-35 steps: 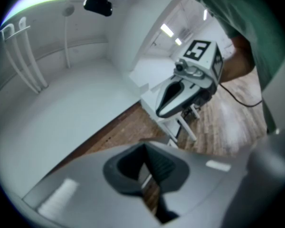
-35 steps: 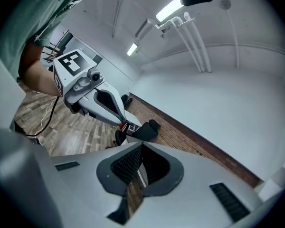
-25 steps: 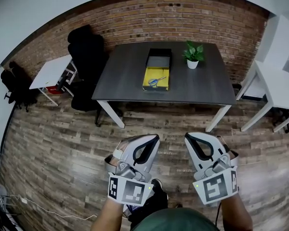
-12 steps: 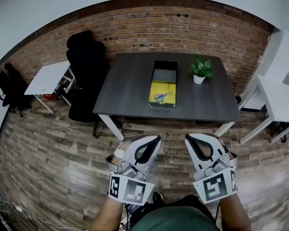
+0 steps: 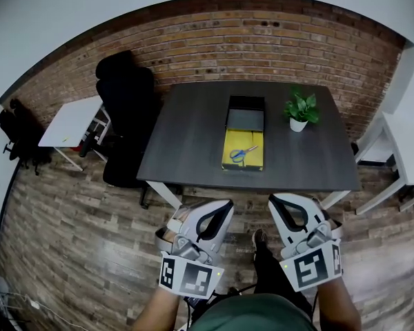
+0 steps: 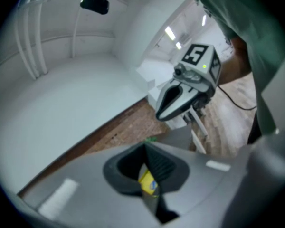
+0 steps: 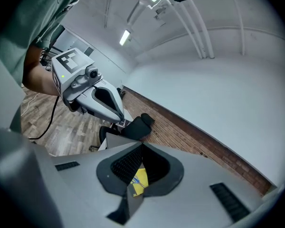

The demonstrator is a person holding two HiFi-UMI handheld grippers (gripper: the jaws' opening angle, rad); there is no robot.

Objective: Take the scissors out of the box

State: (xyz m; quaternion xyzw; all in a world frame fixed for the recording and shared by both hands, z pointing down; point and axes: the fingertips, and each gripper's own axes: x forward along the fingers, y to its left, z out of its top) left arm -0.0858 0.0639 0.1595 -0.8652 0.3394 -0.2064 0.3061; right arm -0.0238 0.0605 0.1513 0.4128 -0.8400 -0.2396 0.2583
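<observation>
The scissors [image 5: 243,154] are lying slantwise in the yellow box [image 5: 232,162] on the tabletop [image 5: 193,136], straight ahead; the left hand-held gripper [image 5: 223,205] and right hand-held gripper [image 5: 275,203] are hanging well apart from it, jaws closed on nothing, neither clearly nearer

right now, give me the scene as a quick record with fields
scissors: blue handles, lying in the yellow box
box: open, on the dark table
potted plant: on the table, right of the box
left claw: shut, empty, over the floor short of the table
right claw: shut, empty, beside the left one
task: scissors not yet taken out
</observation>
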